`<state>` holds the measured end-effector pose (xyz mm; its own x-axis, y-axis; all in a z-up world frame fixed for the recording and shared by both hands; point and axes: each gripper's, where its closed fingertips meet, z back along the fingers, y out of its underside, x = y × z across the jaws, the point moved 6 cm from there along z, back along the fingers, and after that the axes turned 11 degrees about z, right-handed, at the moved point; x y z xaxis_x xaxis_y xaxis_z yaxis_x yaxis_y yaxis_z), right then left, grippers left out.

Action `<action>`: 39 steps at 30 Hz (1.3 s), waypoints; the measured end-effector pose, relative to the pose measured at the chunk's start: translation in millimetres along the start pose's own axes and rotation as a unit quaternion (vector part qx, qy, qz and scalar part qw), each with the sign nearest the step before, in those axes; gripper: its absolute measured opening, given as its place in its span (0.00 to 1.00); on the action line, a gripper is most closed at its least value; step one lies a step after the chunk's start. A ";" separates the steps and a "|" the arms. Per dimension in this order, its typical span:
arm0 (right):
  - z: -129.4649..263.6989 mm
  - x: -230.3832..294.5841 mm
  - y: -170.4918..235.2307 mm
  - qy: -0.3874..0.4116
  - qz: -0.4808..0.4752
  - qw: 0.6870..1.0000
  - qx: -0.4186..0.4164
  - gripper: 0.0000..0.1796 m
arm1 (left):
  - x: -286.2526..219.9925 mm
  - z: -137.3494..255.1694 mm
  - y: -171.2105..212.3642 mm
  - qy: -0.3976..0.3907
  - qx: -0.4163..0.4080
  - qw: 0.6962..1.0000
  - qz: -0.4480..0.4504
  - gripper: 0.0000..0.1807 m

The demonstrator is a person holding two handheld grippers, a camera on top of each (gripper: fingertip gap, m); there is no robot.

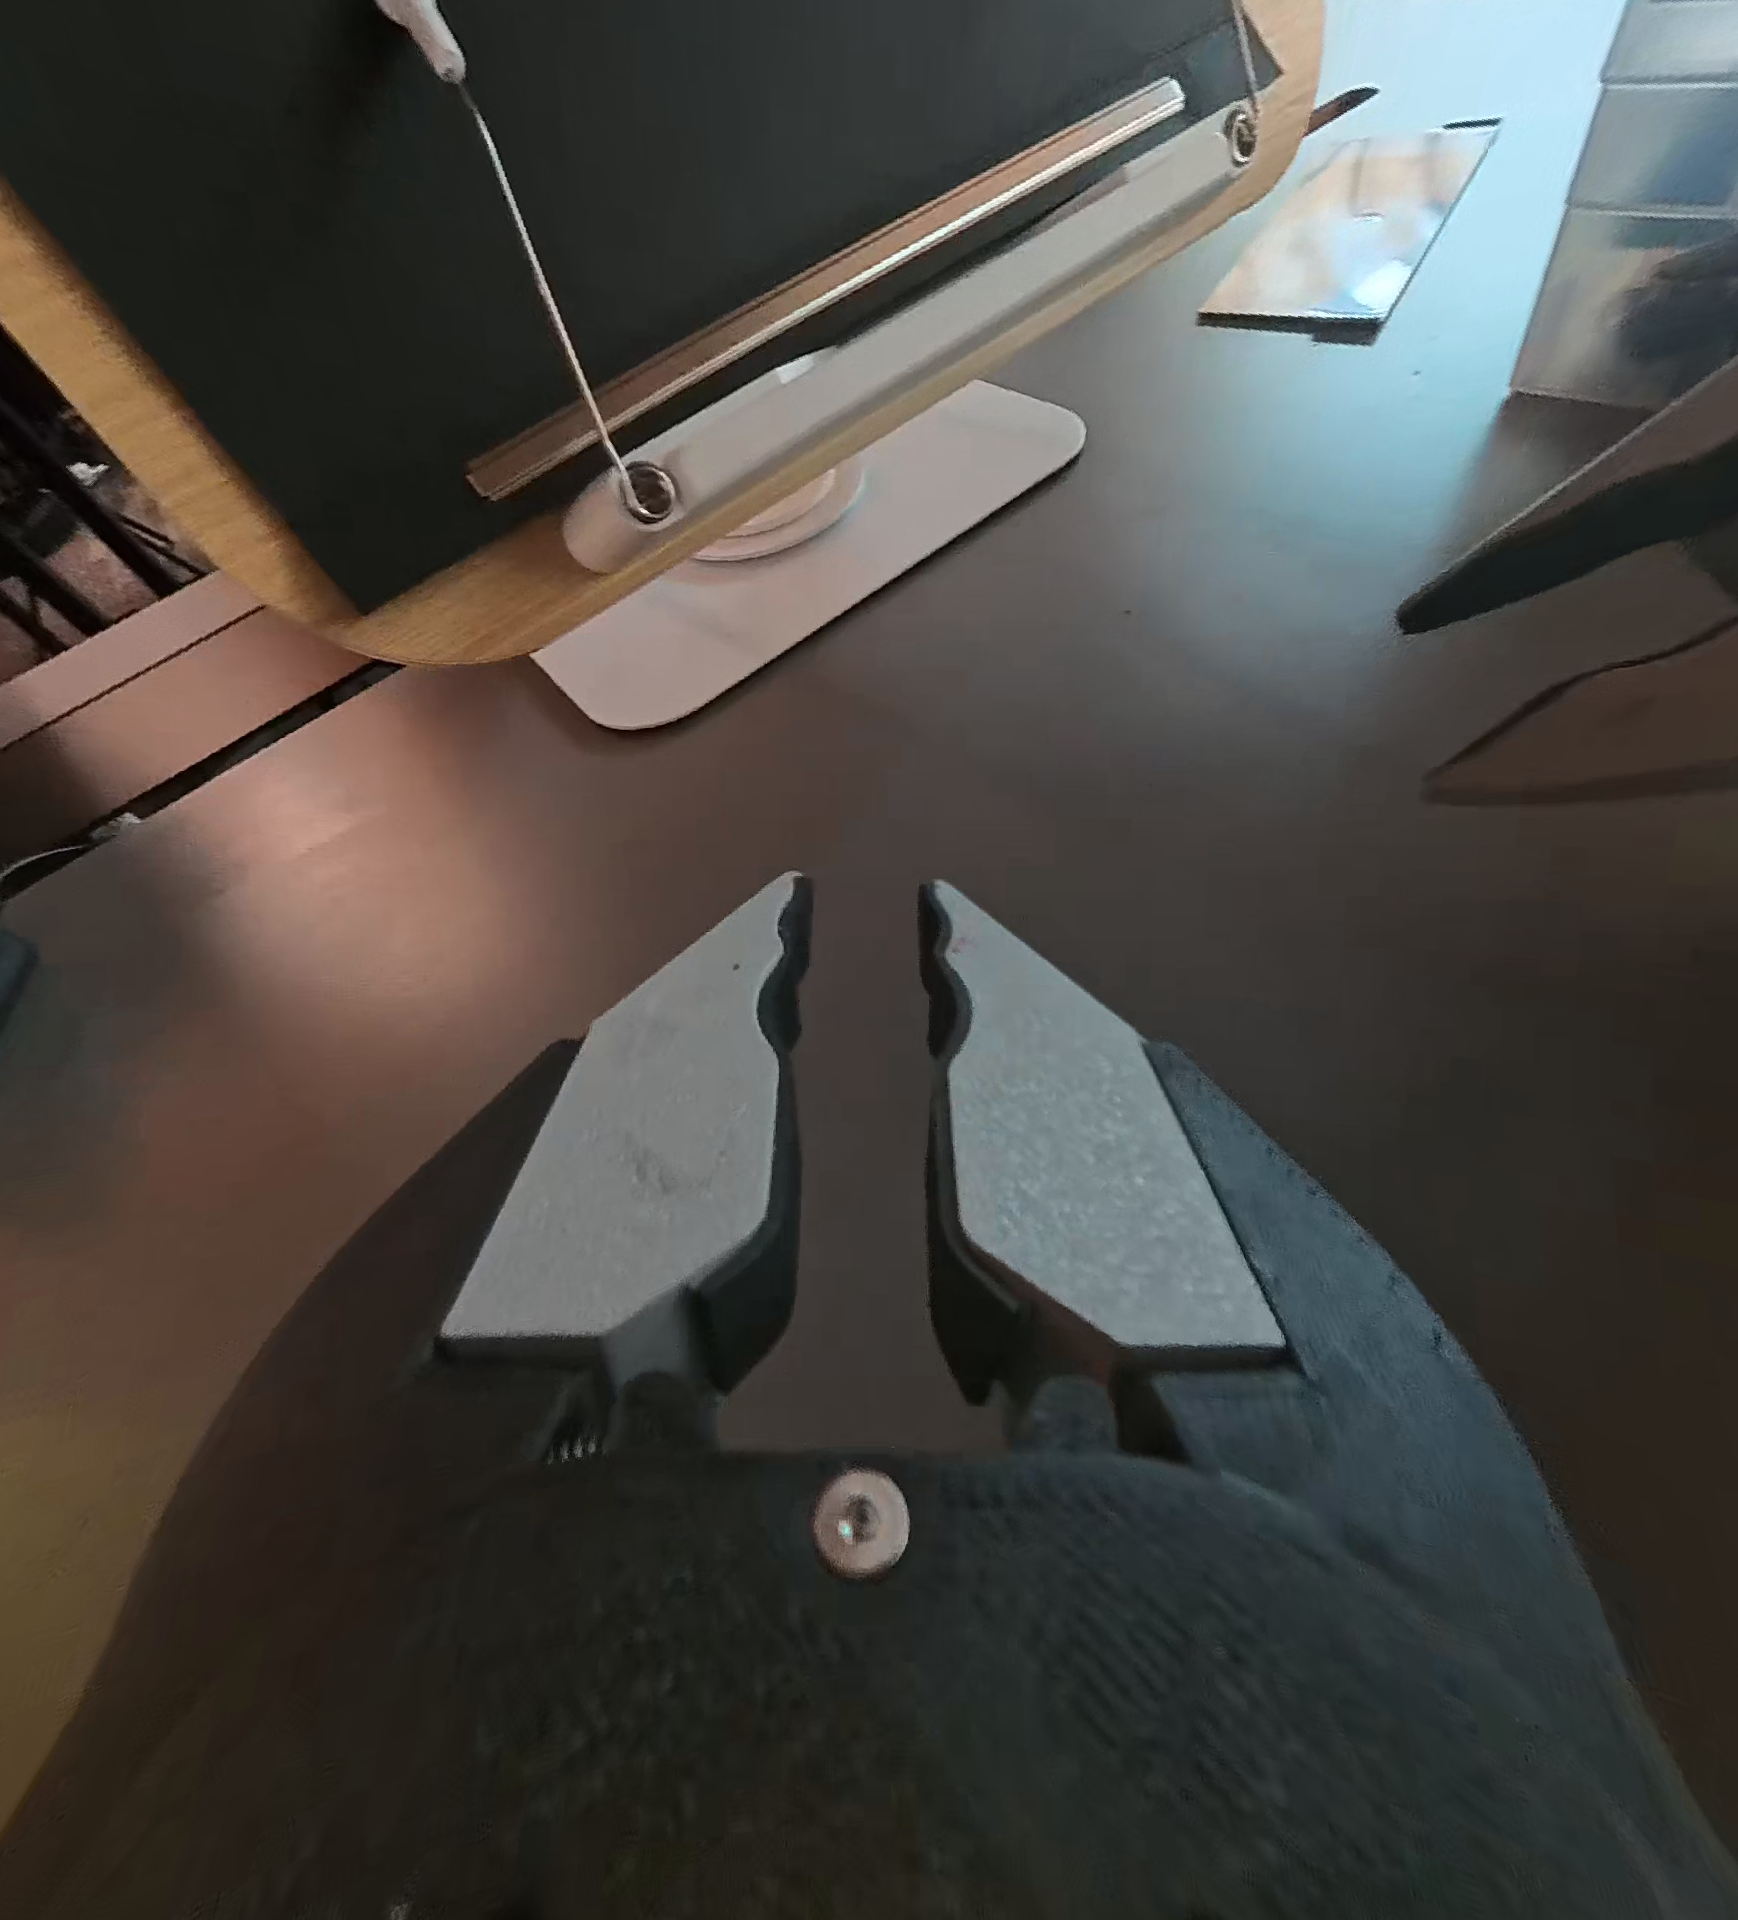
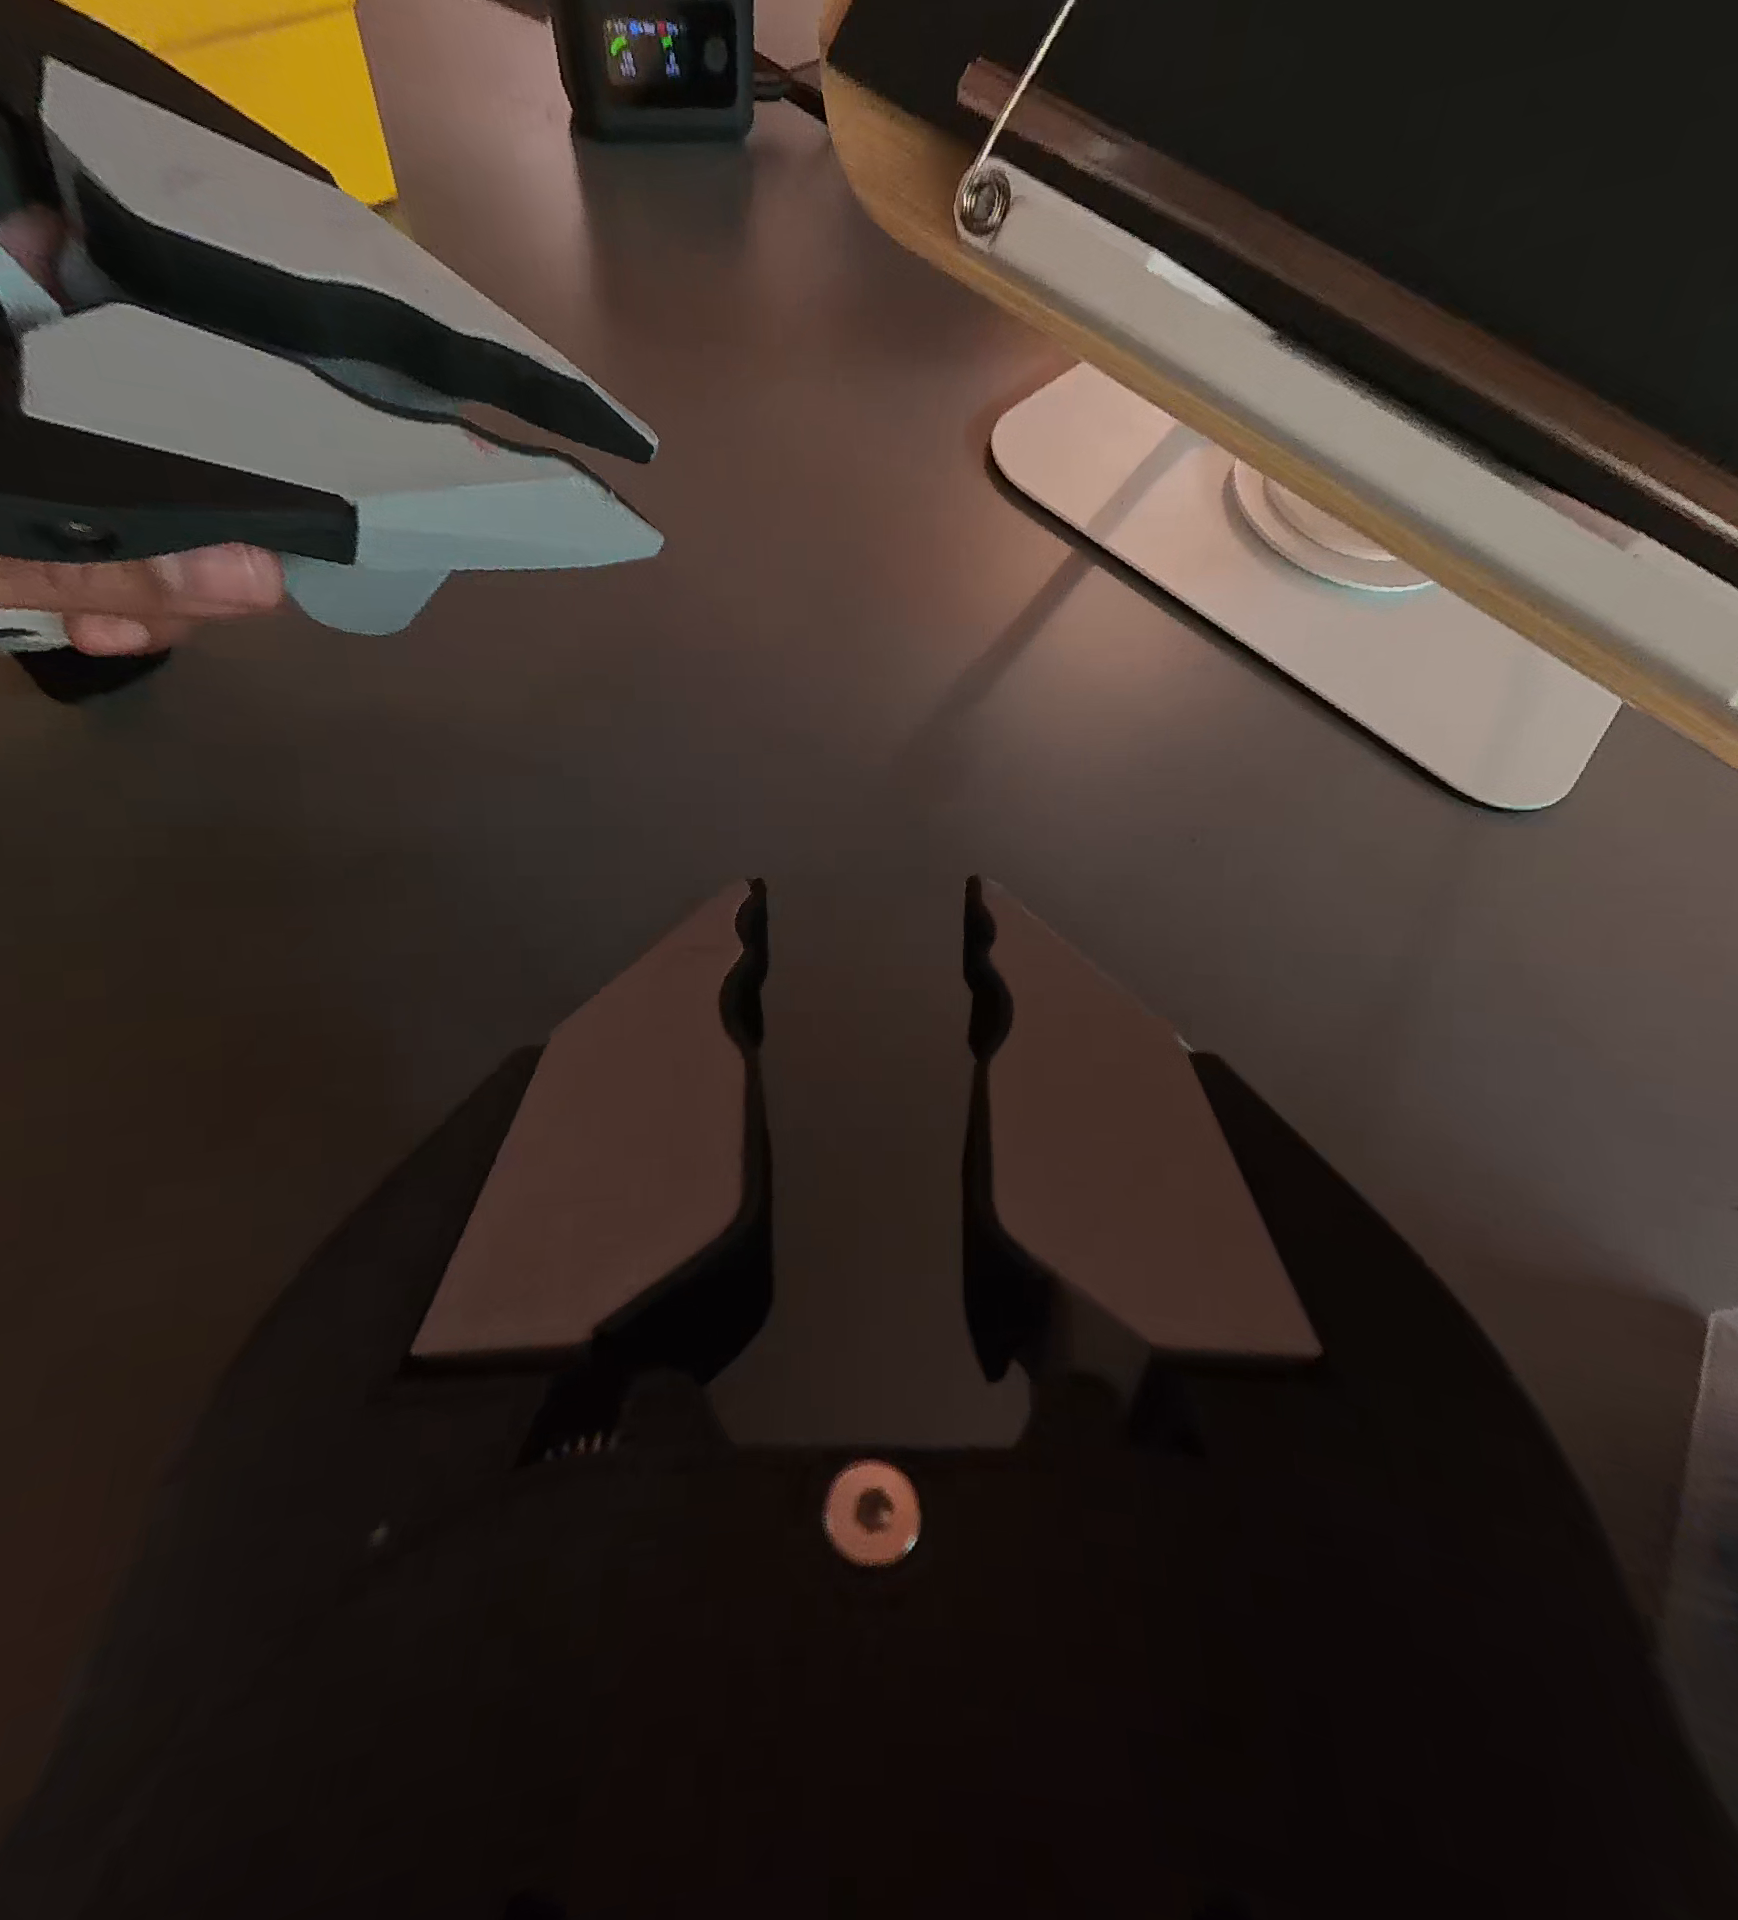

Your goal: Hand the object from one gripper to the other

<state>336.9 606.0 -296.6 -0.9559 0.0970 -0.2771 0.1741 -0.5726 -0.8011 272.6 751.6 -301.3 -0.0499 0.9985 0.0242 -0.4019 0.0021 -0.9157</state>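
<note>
My left gripper [image 1: 863, 891] is open with a narrow gap and holds nothing, low over the dark table [image 1: 1208, 883]. My right gripper [image 2: 863, 891] is open wider and is also empty. In the right wrist view the left gripper [image 2: 653, 497] shows at the upper left, held by a hand [image 2: 169, 597], its tips pointing right. In the left wrist view the right gripper [image 1: 1416, 709] comes in from the right edge, its two fingers apart. I see no object to hand over between the fingers of either gripper or on the table between them.
A dark panel in a wooden frame [image 1: 221, 436] stands on a white base [image 1: 844, 592] ahead; its base also shows in the right wrist view [image 2: 1312, 644]. A small lit-screen device [image 2: 659, 64], a yellow box [image 2: 304, 94], clear drawers [image 1: 1675, 208] and a glossy card [image 1: 1353, 229] lie farther back. The tips of one gripper are about 11 centimeters away from the tips of the other. From either gripper's tips it is about 20 centimeters to the white base [image 1: 844, 592].
</note>
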 end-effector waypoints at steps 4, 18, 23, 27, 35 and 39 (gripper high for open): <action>-0.7 2.9 0.9 0.003 0.009 1.000 0.002 0.19 | 2.3 0.6 -0.9 -0.012 -0.007 1.000 -0.001 0.07; -1.5 6.8 -0.4 0.000 0.011 1.000 -0.001 0.19 | 5.4 2.7 -3.8 -0.021 -0.016 1.000 0.003 0.06; 3.9 10.1 -9.0 0.002 0.021 0.999 -0.033 0.19 | 11.3 3.8 -7.3 -0.045 -0.030 0.998 0.011 0.00; 4.6 15.1 -13.3 0.006 0.034 0.999 -0.041 0.20 | 13.4 4.5 -9.2 -0.056 -0.037 0.998 0.012 0.00; 3.2 17.0 -13.9 0.004 0.034 0.998 -0.044 0.20 | 13.8 5.5 -11.4 -0.055 -0.041 0.998 0.016 0.00; 3.4 15.8 -16.1 0.009 0.033 0.998 -0.053 0.20 | 13.8 7.3 -13.8 -0.054 -0.047 0.997 0.018 0.00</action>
<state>318.1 614.0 -286.3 -0.9377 0.0771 -0.3388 0.2606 -0.4887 -0.8326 270.8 765.0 -285.4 -0.1625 0.9863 0.0286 -0.3115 -0.0238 -0.9499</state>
